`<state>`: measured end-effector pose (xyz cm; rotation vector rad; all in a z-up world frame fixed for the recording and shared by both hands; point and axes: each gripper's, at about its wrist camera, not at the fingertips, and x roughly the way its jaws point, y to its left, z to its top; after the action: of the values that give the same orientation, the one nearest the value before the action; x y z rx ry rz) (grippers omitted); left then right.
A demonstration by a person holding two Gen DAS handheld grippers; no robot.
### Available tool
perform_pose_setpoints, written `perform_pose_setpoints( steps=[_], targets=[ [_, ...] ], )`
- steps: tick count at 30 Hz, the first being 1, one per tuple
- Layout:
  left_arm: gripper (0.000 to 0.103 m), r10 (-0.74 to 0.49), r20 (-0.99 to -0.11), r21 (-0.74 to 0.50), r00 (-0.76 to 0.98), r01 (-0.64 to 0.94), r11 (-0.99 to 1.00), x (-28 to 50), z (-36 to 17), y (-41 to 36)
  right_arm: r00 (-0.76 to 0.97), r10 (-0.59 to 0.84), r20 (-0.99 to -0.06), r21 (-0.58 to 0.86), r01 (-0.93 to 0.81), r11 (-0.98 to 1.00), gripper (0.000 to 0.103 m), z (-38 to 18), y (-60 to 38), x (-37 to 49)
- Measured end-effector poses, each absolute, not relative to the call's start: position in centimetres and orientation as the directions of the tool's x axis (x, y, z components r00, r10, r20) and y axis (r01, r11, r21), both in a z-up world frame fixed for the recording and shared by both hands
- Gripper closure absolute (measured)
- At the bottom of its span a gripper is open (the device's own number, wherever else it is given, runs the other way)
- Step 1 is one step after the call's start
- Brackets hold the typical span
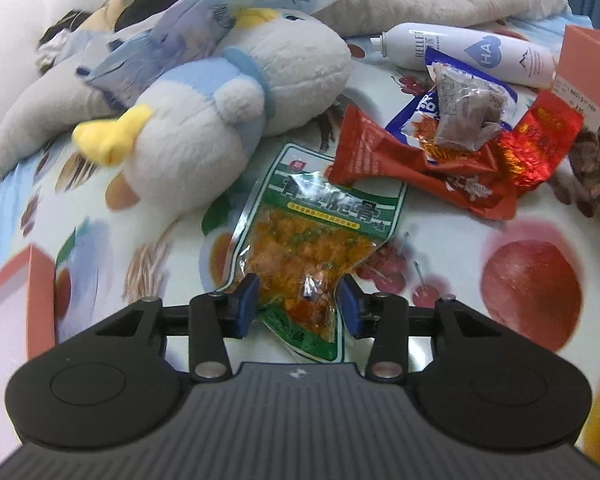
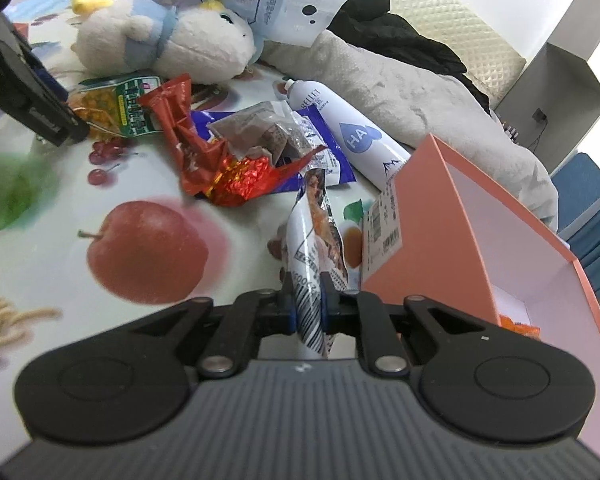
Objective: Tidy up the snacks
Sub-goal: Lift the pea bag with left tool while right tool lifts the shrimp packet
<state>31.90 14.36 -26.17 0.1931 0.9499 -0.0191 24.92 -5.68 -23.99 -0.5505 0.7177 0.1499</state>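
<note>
From the left wrist, the left gripper (image 1: 298,304) stands half-open with its pads pinching the waist of the green snack pouch (image 1: 312,240) to lift it, while from the right wrist the right gripper (image 2: 308,306) is nearly closed, clamping a white snack packet (image 2: 314,240) edge-up between its jaws, with the pink box (image 2: 440,216) just right of them, likely its destination.

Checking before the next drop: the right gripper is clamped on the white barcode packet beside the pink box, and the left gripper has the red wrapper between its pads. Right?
Not quite. The left gripper has the green packet between its pads, as the left wrist view shows; the red wrapper lies farther off. The right gripper is clamped on the white barcode packet beside the pink box.
</note>
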Motion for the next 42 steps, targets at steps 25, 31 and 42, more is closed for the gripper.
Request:
perform_pose_setpoints(
  steps=[25, 31, 42],
  targets=[
    [0.074, -0.02, -0.792, -0.139, 0.611, -0.147, 0.979, 19.0, -19.9, 11.1, 0.718, 0.113, -0.687, -0.188, -0.325, 0.927, 0.09, -19.8, -9.6, 16.3],
    [0.074, -0.05, -0.787, -0.176, 0.615, -0.147, 0.973, 17.7, -18.8, 9.3, 0.709, 0.146, -0.69, -0.119, -0.31, 0.943, 0.09, -19.0, -11.0, 15.7],
    [0.074, -0.087, -0.766, -0.235, 0.637, -0.152, 0.96, 18.6, -16.0, 8.1, 0.725, 0.199, -0.659, -0.038, -0.296, 0.954, 0.09, -16.2, -11.7, 16.4]
  ],
)
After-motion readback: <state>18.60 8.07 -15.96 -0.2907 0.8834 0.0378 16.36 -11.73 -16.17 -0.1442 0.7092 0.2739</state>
